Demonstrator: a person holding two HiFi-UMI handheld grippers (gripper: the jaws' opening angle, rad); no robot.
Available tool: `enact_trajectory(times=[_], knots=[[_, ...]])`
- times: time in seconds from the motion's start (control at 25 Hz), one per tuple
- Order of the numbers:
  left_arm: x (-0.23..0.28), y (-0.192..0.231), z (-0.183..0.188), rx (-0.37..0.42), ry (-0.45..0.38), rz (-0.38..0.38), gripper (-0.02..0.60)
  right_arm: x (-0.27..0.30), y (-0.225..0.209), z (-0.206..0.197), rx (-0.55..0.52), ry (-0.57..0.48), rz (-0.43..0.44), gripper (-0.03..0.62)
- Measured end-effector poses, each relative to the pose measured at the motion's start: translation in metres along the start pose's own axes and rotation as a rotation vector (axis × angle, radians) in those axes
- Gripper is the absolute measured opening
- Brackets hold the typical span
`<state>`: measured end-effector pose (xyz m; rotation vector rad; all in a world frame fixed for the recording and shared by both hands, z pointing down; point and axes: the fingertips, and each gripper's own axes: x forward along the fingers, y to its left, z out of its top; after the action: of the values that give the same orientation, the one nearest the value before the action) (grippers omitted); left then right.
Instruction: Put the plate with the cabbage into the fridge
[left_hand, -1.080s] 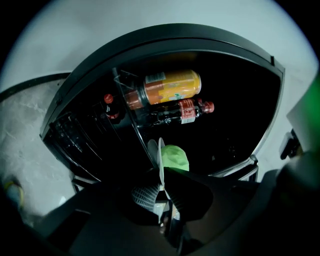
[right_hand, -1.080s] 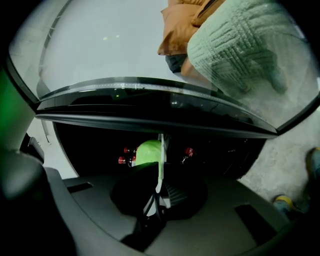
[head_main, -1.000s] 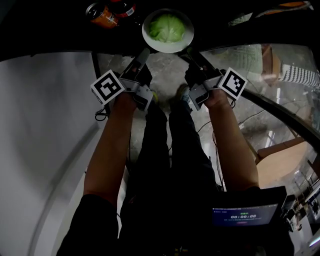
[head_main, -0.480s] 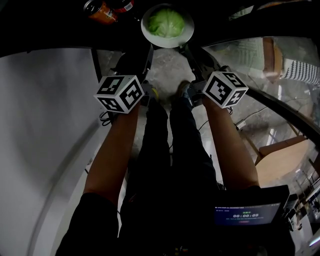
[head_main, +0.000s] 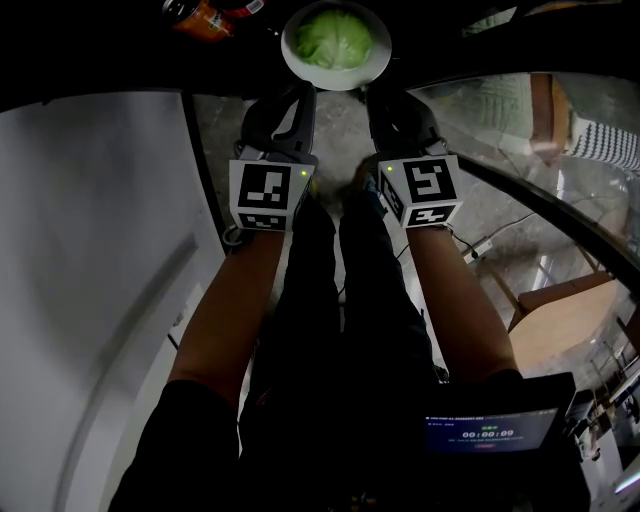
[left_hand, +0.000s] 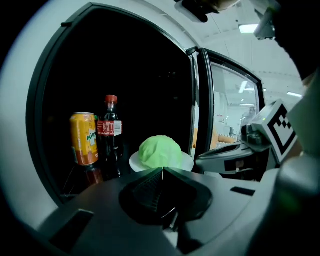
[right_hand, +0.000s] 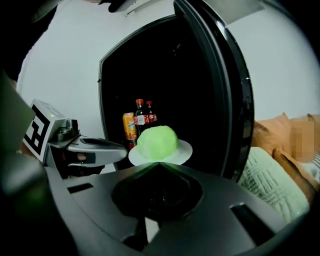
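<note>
Clamping the plate (right_hand: 184, 150) at its near rim, your left tongs (left_hand: 162, 170) and right tongs (right_hand: 158, 163) closed tight, cabbage (right_hand: 157, 141) aboard, fridge (right_hand: 165, 80) interior murky.

White wall (right_hand: 285, 65), grey mottled floor (head_main: 338, 125), bright ceiling light panels (left_hand: 248, 28), orange cushion (right_hand: 270, 132), pale green knitted throw (right_hand: 272, 190)

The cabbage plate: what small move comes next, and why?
Probably ease it straight forward. The left tongs and right tongs each pinch the plate by its near rim, and it hangs at the open fridge, near the Mirinda can and cola bottle.
</note>
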<state>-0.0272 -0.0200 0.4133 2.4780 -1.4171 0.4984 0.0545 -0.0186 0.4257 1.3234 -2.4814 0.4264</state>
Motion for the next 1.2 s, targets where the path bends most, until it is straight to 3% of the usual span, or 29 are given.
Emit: enact_trajectory(times=[1.2], knots=[[0.025,0.012,0.000,-0.060,0.054,-0.006,0.009,0.024,-0.012,0.010,0.032,0.006,0.001,0.005]])
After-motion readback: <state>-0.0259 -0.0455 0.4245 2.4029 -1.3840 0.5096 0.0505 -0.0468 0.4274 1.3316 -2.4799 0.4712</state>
